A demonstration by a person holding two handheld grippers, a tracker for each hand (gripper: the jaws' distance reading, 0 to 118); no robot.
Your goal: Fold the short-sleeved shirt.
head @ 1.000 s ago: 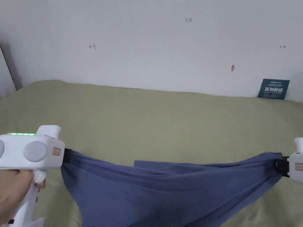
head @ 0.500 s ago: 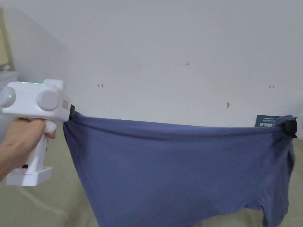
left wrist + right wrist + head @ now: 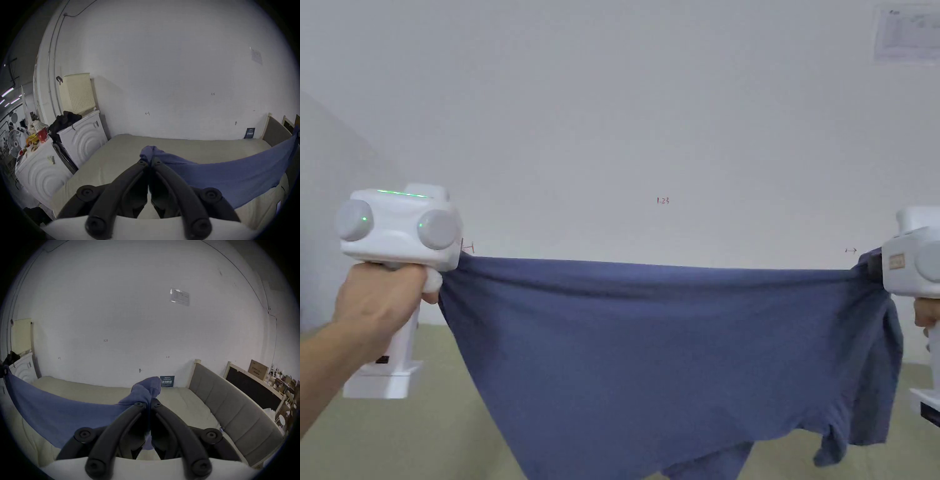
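Observation:
A blue short-sleeved shirt point(image 3: 669, 350) hangs in the air, stretched wide between both grippers above the bed. My left gripper point(image 3: 459, 253) is shut on the shirt's left top corner; in the left gripper view a bunch of blue cloth point(image 3: 148, 152) pokes out past the closed jaws of the left gripper point(image 3: 150, 160). My right gripper point(image 3: 872, 265) is shut on the right top corner, and the right gripper point(image 3: 148, 402) pinches a fold of the shirt point(image 3: 146, 389). A sleeve point(image 3: 862, 400) dangles at the lower right.
The olive-beige bed point(image 3: 178, 146) lies below, against a white wall point(image 3: 650, 125). A grey padded headboard point(image 3: 227, 410) runs along its right side. White appliances point(image 3: 81, 139) with a cream basket point(image 3: 78, 92) and dark clothes stand left of the bed.
Both grippers have lifted the shirt off the bed, from a low sagging hold to a high taut spread. The head camera has tilted up toward the wall.

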